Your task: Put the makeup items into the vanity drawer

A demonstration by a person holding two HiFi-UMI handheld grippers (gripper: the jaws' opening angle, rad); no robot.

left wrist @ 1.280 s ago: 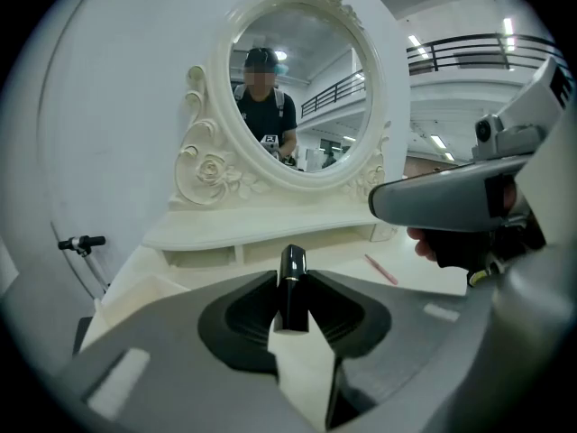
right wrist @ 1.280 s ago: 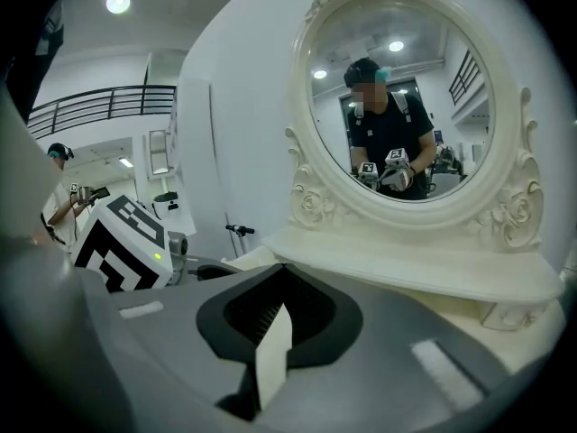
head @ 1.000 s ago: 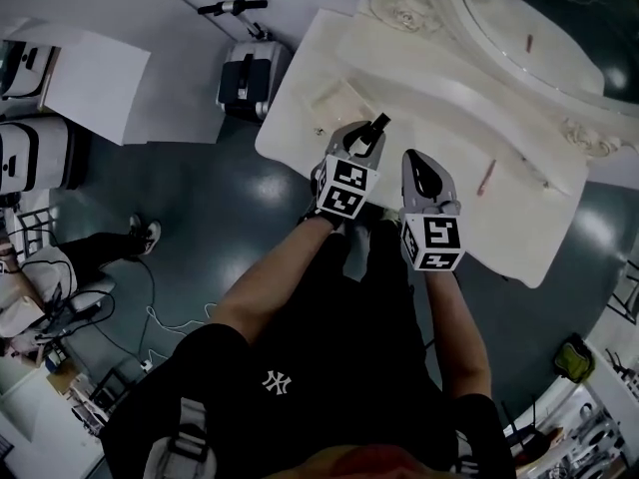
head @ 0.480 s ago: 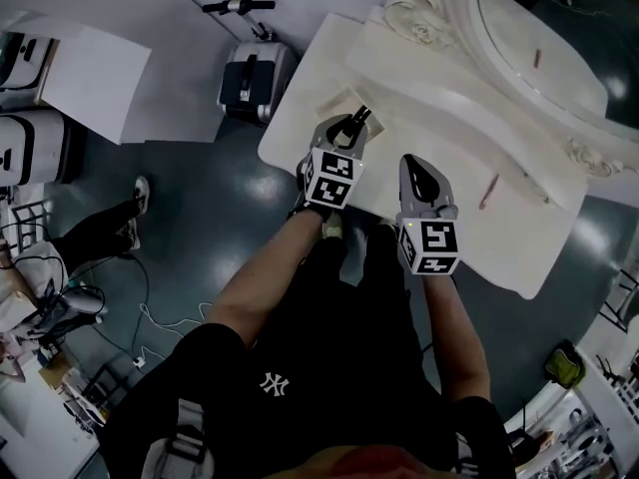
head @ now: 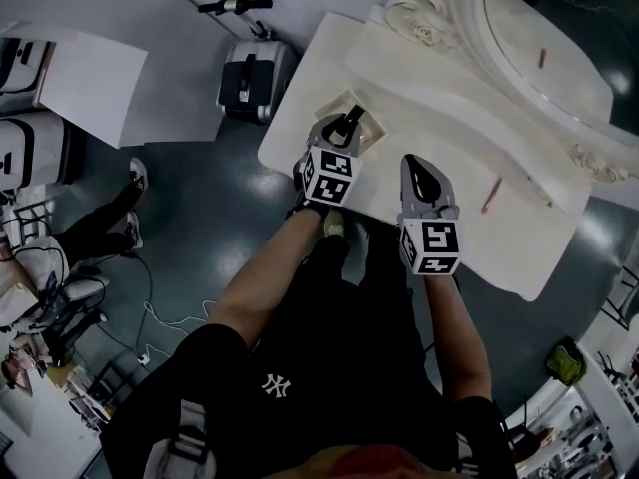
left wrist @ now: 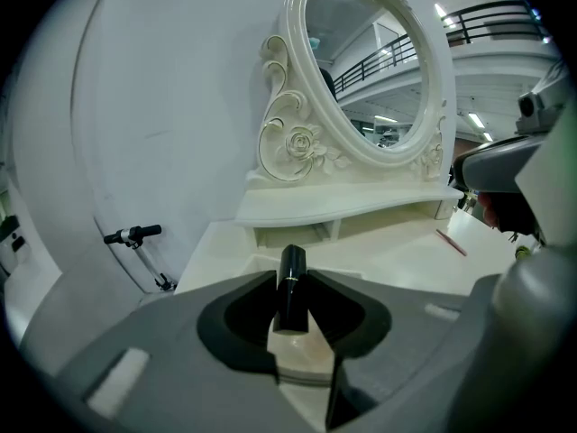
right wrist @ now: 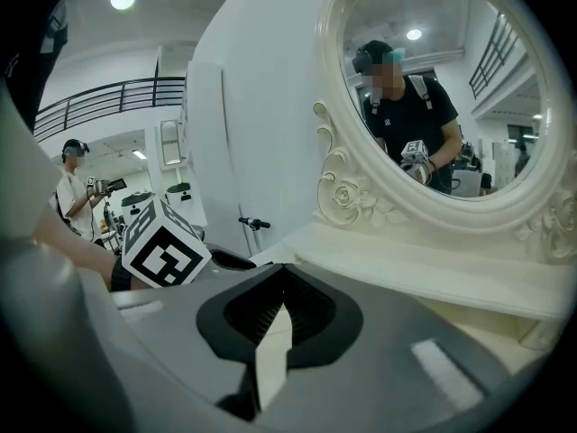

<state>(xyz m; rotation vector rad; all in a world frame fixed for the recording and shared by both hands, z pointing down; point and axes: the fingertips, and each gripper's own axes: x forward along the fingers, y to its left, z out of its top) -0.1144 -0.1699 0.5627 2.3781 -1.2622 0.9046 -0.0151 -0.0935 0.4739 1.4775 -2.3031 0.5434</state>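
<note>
Over the open drawer (head: 333,109) at the left end of the vanity top (head: 454,163), the left gripper (head: 340,140) now holds a black lipstick tube (head: 350,123). Its jaws are closed on the tube's lower part, and the left gripper view shows the tube (left wrist: 290,285) standing up between the pads, its cap pointing ahead toward the mirror (left wrist: 370,70). The drawer's pale rim (left wrist: 242,262) shows just beyond the jaw tips.

That puts this item about ready to be let go. In my judgement the next move is to lower it a little and open the jaws so it drops inside the drawer walls, not onto the edge.

The right gripper (head: 422,171) hovers over the front of the vanity top, jaws together with nothing between them. 1 pink pencil (head: 489,195) lies well apart to the right and has not yet been put away.

Compared with 1 second ago, the left gripper has shifted left. Then the tube pointed over bare tabletop beside the drawer, and now it is above the opening. The right gripper and the pencil sit about where they were.
</note>
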